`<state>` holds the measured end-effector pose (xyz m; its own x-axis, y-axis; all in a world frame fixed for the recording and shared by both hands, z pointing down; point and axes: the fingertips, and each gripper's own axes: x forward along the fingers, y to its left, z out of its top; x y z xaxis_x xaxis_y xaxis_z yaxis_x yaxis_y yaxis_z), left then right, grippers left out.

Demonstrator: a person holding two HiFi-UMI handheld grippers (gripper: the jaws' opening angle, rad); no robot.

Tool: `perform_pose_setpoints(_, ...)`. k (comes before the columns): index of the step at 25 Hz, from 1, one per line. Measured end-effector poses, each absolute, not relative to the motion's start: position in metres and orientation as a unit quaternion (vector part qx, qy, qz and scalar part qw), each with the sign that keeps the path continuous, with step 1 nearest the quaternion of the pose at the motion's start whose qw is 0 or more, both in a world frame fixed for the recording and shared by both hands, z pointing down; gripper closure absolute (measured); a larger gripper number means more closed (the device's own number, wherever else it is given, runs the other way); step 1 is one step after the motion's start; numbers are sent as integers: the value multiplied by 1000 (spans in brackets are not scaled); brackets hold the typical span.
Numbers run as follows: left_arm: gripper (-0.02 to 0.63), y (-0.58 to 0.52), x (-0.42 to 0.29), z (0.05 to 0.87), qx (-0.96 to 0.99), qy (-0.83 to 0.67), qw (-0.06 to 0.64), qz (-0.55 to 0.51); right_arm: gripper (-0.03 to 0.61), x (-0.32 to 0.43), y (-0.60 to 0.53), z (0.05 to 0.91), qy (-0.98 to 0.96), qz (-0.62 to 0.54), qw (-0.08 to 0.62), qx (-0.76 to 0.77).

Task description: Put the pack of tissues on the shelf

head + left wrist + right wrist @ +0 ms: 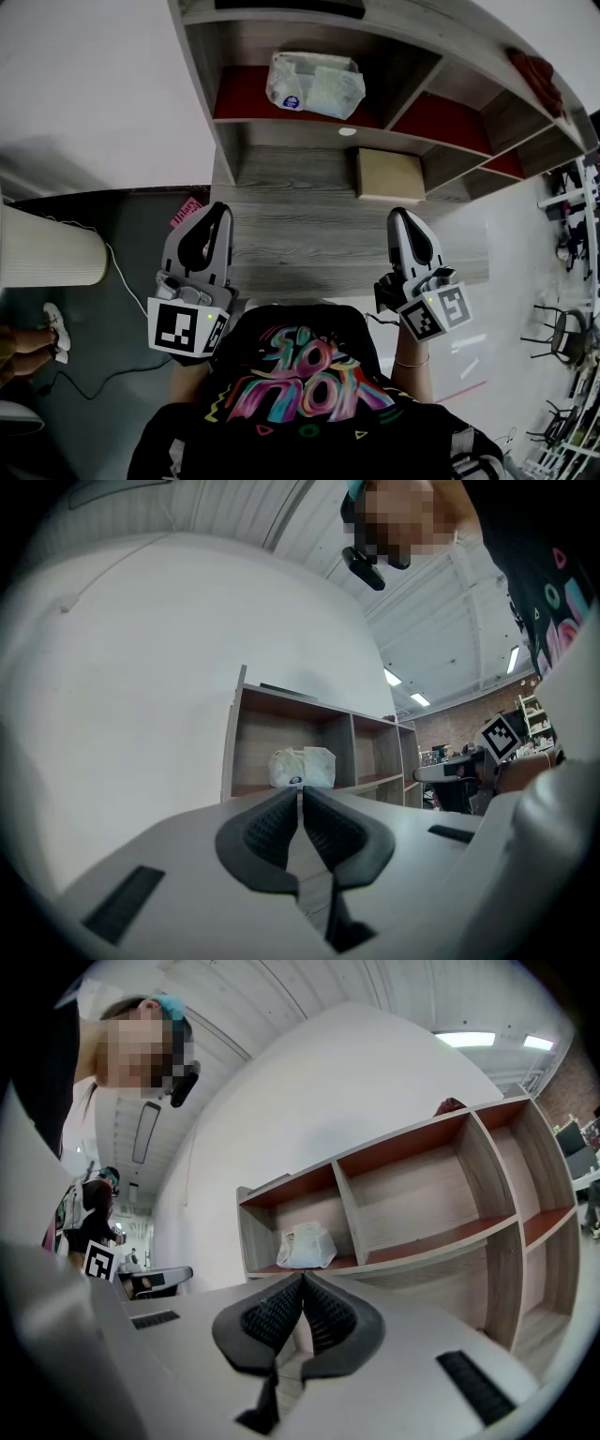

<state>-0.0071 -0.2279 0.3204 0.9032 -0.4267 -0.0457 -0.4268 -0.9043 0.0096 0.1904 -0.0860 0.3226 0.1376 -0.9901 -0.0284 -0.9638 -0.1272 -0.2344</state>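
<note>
The pack of tissues [315,84], white and crinkled in clear wrap, lies in the leftmost compartment of the wooden shelf [394,56], on its red-lined board. It also shows in the left gripper view as the pack [302,767] and in the right gripper view as the pack [306,1245]. My left gripper [219,209] hangs over the near left of the desk, its jaws closed together on nothing. My right gripper [401,216] hovers over the near right, likewise shut and empty. Both are well short of the pack.
The grey wooden desk top [309,244] runs under the shelf. A tan box [388,174] lies at its back right. A pink item [186,212] sits at the desk's left edge. A white cylinder [49,251] and cables are on the floor to the left.
</note>
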Motion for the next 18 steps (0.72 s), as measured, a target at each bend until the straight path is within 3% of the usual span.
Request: perform_pose_setpoints(18,577,-239,-9,325,-973,230,-7,21,563,194,-94,324,650,-66,83,-753)
